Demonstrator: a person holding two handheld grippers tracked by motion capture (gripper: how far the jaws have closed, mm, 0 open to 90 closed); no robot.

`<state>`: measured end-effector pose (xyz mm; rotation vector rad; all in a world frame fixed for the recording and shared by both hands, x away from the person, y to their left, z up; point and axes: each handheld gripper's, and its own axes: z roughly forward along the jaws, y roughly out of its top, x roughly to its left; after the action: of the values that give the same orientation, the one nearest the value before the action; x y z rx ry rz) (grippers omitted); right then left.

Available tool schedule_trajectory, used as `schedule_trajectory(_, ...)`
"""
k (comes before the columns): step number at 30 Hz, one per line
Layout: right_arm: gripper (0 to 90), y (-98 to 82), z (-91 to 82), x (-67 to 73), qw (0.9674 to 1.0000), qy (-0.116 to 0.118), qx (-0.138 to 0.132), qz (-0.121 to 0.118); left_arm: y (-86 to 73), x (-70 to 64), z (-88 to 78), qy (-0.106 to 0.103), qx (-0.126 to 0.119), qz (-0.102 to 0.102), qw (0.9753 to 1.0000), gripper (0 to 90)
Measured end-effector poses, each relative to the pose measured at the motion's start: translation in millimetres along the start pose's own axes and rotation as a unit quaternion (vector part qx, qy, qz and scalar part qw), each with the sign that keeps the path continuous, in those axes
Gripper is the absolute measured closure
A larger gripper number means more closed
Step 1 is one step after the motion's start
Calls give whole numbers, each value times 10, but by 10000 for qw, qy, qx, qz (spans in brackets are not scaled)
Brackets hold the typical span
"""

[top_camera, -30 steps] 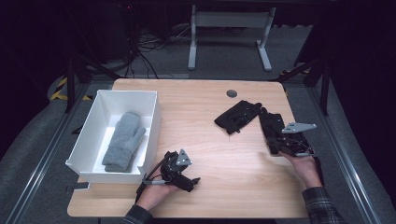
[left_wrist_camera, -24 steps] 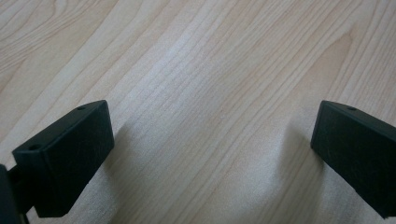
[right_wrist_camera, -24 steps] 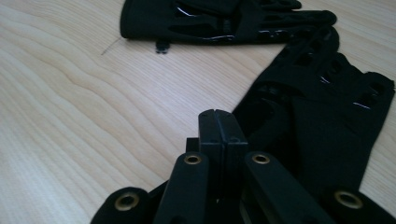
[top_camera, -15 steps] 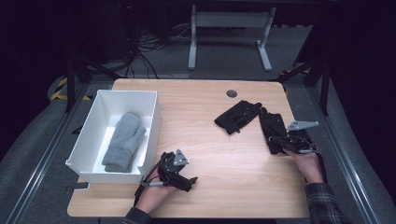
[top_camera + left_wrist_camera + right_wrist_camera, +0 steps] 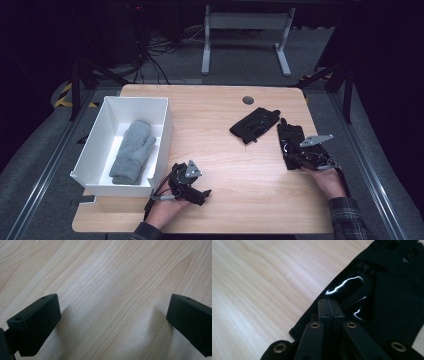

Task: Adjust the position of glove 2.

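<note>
Two black gloves lie on the right half of the wooden table (image 5: 225, 165), one (image 5: 254, 125) nearer the middle and one (image 5: 289, 137) close to the right edge. My right gripper (image 5: 299, 159) lies low at the near end of that right-hand glove (image 5: 387, 290). In the right gripper view its jaws (image 5: 330, 305) are pressed together, tips at the glove's cuff edge; I cannot see whether fabric is pinched. My left gripper (image 5: 196, 190) rests near the front edge beside the white box, and its jaws (image 5: 113, 322) stand wide apart over bare wood.
A white box (image 5: 164, 131) stands at the table's left with a grey mitten (image 5: 132, 150) lying in it. A round grommet (image 5: 248, 100) sits near the far edge. Beyond the table stand a desk frame and cables on the dark floor.
</note>
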<state>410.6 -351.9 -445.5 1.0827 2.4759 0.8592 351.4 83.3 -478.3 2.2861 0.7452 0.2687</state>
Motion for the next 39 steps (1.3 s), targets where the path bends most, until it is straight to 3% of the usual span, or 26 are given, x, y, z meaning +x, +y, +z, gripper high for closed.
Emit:
schedule_trajectory(15, 900, -68, -75, 423, 9979, 525, 135, -342, 0, 0, 0, 2, -1, 0, 10000, 0)
schedule_trajectory(31, 900, -205, -209, 904, 9911, 1040, 237, -802, 0, 0, 1, 2, -4, 0, 10000, 0)
schedule_trajectory(34, 900, -190, -229, 917, 9909, 1004, 184, -876, 0, 0, 1, 2, -3, 1, 10000, 0)
schedule_trajectory(35, 900, -135, -259, 876, 9925, 926, -20, -797, 0, 0, 1, 3, -3, 0, 10000, 0)
schedule_trajectory(39, 900, -41, -249, 773, 9944, 742, -161, -737, 0, 0, 1, 0, 0, 2, 10000, 0)
